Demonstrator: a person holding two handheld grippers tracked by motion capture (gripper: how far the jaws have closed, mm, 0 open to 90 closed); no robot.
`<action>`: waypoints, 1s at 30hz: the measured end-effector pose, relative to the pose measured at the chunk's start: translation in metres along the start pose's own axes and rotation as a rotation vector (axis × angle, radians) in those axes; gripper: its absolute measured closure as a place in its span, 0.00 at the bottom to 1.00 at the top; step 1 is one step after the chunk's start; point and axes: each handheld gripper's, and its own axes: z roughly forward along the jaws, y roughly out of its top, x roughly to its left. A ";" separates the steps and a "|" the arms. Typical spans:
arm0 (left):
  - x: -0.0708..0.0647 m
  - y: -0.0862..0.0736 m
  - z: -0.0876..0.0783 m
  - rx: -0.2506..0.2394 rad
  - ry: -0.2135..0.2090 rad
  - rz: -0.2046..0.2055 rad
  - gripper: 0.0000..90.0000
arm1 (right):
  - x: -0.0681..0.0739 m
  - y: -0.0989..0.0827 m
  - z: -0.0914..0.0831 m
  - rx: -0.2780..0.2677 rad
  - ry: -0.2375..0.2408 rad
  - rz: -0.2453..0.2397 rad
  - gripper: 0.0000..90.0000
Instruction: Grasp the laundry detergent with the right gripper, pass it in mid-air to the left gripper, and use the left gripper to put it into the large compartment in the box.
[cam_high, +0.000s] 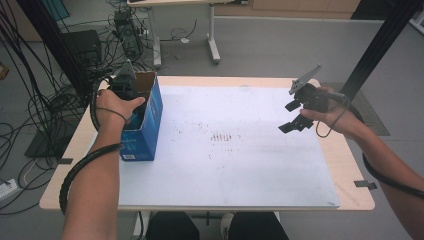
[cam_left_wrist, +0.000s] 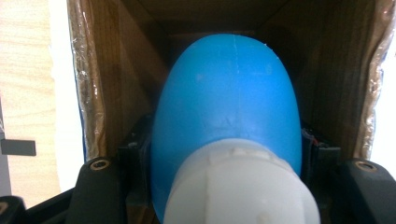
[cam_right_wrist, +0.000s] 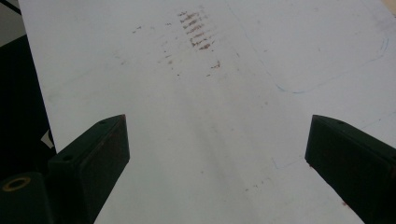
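Blue bottle (cam_left_wrist: 226, 107) (white cap toward camera) clamped between left gripper (cam_high: 124, 87) jaws, inside open cardboard box (cam_high: 150, 117) at worktop (cam_high: 345, 165) left edge. Right gripper (cam_high: 295, 120) jaws wide apart, holding nothing, above white sheet (cam_right_wrist: 224, 116).

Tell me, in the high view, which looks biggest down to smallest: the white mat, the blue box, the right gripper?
1. white mat
2. blue box
3. right gripper, though it is held above the table, nearer the camera, so it may look bigger than it really is.

The box (cam_high: 145, 120) stands at the mat's (cam_high: 240, 165) left edge, with the bottle (cam_left_wrist: 229, 102) inside it.
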 end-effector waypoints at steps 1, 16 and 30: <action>0.000 0.000 0.000 0.001 0.000 0.001 0.41 | 0.000 0.000 0.000 0.001 0.000 0.000 0.07; -0.001 0.001 0.000 -0.003 -0.001 0.000 0.41 | -0.002 0.003 -0.003 0.003 -0.009 -0.004 0.07; 0.001 0.000 0.000 -0.011 -0.009 -0.005 0.41 | -0.004 0.002 -0.007 -0.004 -0.017 0.000 0.07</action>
